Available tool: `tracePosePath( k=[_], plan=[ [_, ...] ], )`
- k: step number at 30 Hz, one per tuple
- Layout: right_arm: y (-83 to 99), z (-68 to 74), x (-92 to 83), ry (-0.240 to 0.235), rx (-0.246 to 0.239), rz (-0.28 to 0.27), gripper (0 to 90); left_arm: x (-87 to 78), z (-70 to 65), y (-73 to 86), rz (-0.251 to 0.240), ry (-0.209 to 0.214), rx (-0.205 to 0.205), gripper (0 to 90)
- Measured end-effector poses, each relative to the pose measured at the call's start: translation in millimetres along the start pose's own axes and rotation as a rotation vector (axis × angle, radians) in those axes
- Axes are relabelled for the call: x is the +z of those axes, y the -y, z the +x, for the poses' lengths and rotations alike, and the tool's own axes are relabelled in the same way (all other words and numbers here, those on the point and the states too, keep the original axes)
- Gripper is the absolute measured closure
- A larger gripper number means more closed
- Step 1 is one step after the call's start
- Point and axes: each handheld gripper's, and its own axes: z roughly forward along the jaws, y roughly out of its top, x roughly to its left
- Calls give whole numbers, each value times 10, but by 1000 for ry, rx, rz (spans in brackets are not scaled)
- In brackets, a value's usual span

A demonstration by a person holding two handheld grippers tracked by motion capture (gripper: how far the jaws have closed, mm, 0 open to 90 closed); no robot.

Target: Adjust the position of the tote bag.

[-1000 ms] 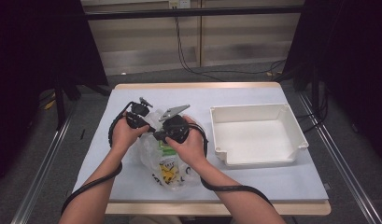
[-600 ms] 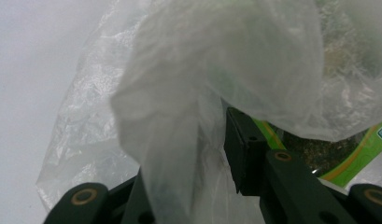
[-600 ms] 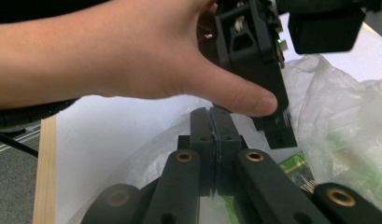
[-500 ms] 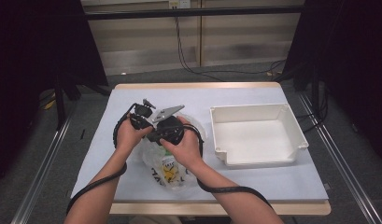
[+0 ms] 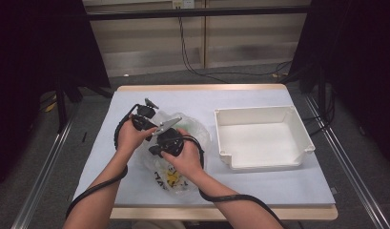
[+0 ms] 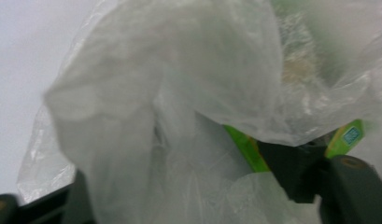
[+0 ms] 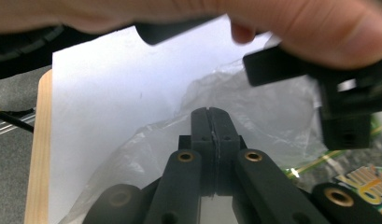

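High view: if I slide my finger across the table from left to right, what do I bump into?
The left gripper in the person's left hand, then the right gripper over the crinkly clear plastic bag, then the empty white rectangular plastic bin.
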Motion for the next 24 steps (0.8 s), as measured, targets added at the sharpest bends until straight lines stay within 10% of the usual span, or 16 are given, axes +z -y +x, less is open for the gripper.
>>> tracePosePath(
  k=[13,24],
  plan=[
    [162,-71,147,9,34,21,900,-276,53,50,-42,57,-24,155],
    [230,-128,239,32,48,22,900,-232,68,270,-9,4,-102,110]
  ],
)
